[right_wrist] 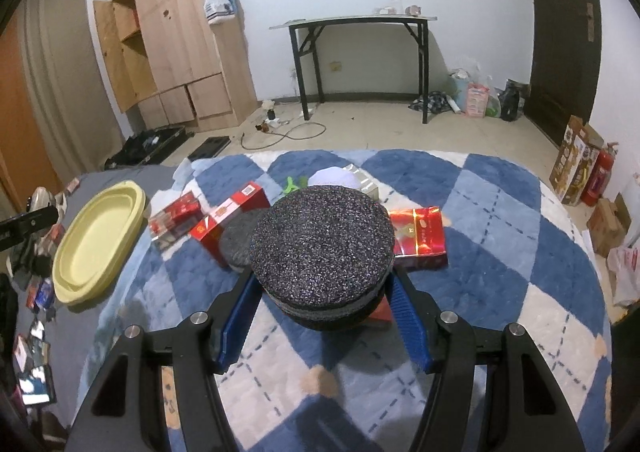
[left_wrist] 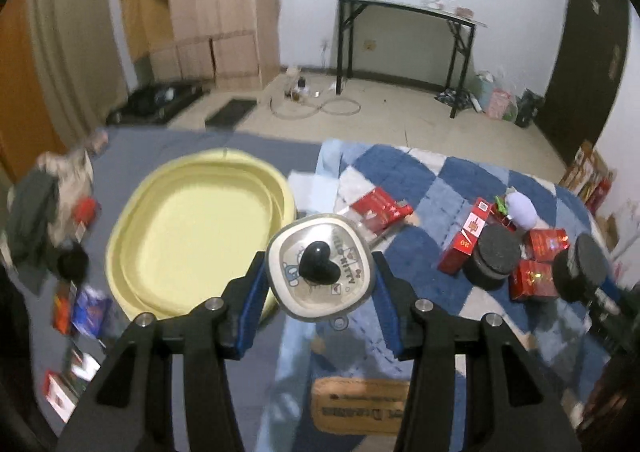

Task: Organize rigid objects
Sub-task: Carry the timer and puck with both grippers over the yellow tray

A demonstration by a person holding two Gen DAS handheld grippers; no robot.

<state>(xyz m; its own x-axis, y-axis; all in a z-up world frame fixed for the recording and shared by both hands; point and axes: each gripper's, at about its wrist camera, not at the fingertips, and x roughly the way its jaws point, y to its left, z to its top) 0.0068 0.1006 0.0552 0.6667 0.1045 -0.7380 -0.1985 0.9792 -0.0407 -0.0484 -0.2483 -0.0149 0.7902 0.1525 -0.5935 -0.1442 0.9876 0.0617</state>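
Note:
My left gripper (left_wrist: 320,272) is shut on a square metal lid (left_wrist: 320,268) with a black heart-shaped knob (left_wrist: 318,264), held above the bed beside the yellow oval basin (left_wrist: 192,228). My right gripper (right_wrist: 324,280) is shut on a round black speckled foam-topped disc (right_wrist: 322,244), held over the blue checkered blanket (right_wrist: 500,252). A second black disc (right_wrist: 238,242) lies just left of it. Red boxes (right_wrist: 418,236) lie around it. In the left wrist view the right gripper's disc (left_wrist: 582,264) and the second disc (left_wrist: 496,256) show at right.
The yellow basin shows at left in the right wrist view (right_wrist: 100,240). Small packets (left_wrist: 80,308) and clothes (left_wrist: 36,212) litter the grey sheet at left. A white-purple plush (left_wrist: 520,208) lies at the blanket's far side. A black table (right_wrist: 360,52) and wooden wardrobe (right_wrist: 180,44) stand beyond.

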